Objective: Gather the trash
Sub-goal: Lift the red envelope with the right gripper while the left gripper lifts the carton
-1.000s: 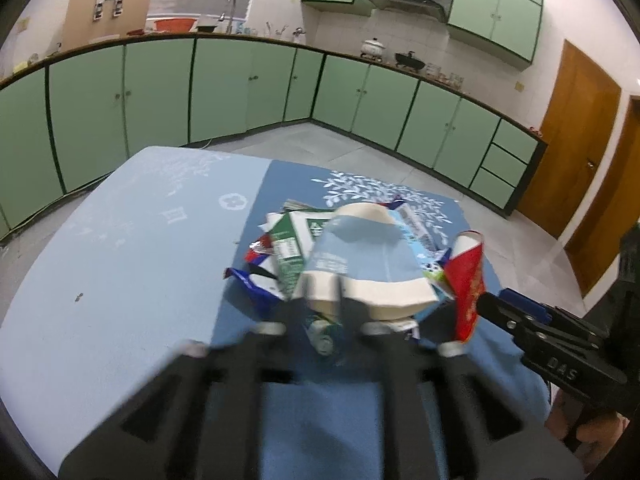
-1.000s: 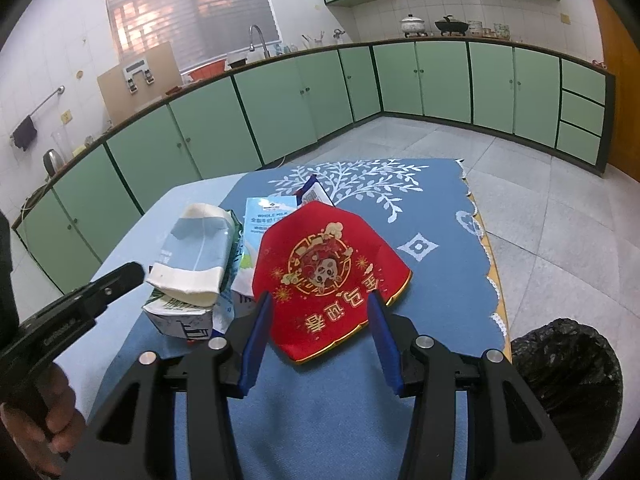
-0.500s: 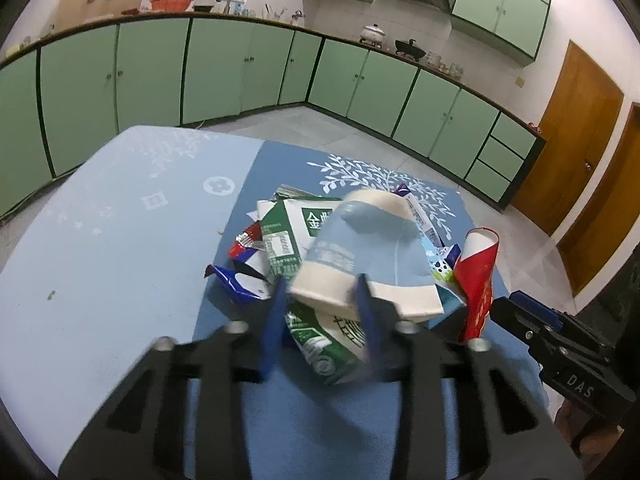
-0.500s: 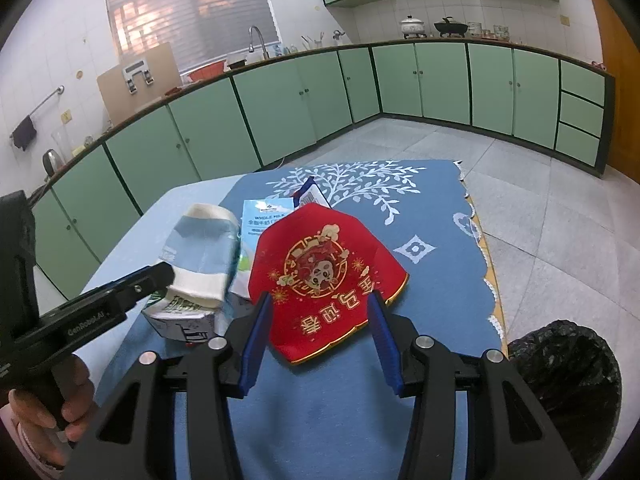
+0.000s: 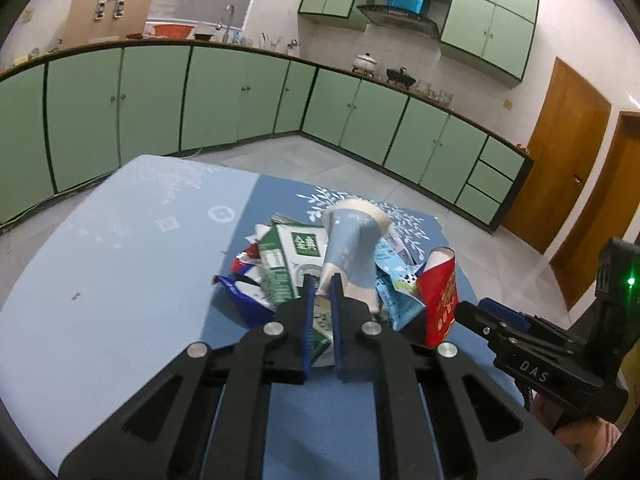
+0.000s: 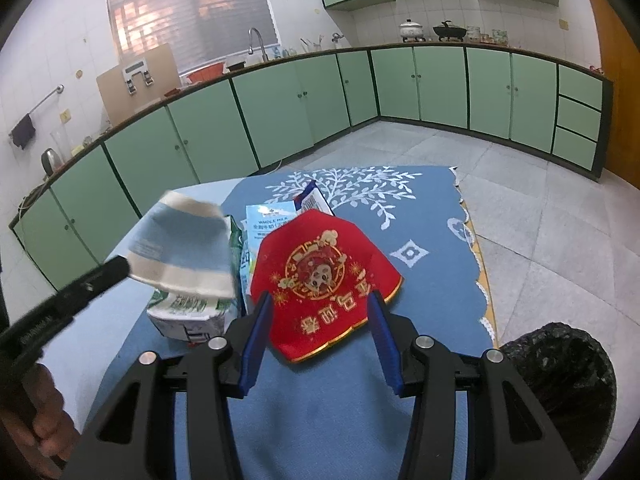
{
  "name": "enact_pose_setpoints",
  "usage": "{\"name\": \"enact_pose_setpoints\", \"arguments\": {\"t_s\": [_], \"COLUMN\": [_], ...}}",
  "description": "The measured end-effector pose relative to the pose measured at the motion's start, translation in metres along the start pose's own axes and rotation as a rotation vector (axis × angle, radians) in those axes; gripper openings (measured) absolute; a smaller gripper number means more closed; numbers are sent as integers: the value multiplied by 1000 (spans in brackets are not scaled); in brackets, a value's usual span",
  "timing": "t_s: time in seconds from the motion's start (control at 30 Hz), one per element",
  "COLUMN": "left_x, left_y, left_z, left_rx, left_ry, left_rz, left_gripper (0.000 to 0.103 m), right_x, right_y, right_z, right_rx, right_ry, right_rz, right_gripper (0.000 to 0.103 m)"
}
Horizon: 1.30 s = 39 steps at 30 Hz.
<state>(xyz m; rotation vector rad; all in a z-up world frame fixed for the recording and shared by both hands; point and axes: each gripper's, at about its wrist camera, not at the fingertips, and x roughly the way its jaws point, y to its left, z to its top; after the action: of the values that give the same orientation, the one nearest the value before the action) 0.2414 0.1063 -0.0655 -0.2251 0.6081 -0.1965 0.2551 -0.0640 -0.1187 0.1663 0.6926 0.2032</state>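
Left gripper [image 5: 321,280] has just closed, fingers clamped on the flattened pale-blue-and-cream paper cup [image 5: 352,246], lifting it; next, carry it to the black-lined bin [image 6: 560,368]. Right gripper [image 6: 320,300] fingers apart.

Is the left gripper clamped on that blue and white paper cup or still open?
Clamped: the left gripper has just been closing, pinching the paper cup by its rim.

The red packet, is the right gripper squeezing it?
No, the right gripper is open, its fingers clear of the red packet.
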Motion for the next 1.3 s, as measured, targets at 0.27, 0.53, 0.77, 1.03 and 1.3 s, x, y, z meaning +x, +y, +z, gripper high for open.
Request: {"name": "enact_pose_setpoints", "arguments": {"t_s": [0.27,0.53,0.77,1.03,1.3], "left_x": [-29,-44,-39,-33,-30], "left_y": [21,26,23,19,17], "left_z": [2,0,-3,-9,-14], "left_rx": [-22,19,31,60,80], "left_ry": [-52,-77,-79,-75,-68], "left_rz": [62,102,89,90,99], "left_gripper": [6,6,6,6,5], "right_x": [4,18,28,18,28], "right_y": [15,38,23,26,30], "right_z": [-11,-13,-13,-12,-8], "right_rx": [-33,-86,-14,-48,-62], "right_ry": [27,44,79,43,61], "right_rz": [-27,-111,-126,-176,-181], "right_gripper": [59,65,59,56,44]}}
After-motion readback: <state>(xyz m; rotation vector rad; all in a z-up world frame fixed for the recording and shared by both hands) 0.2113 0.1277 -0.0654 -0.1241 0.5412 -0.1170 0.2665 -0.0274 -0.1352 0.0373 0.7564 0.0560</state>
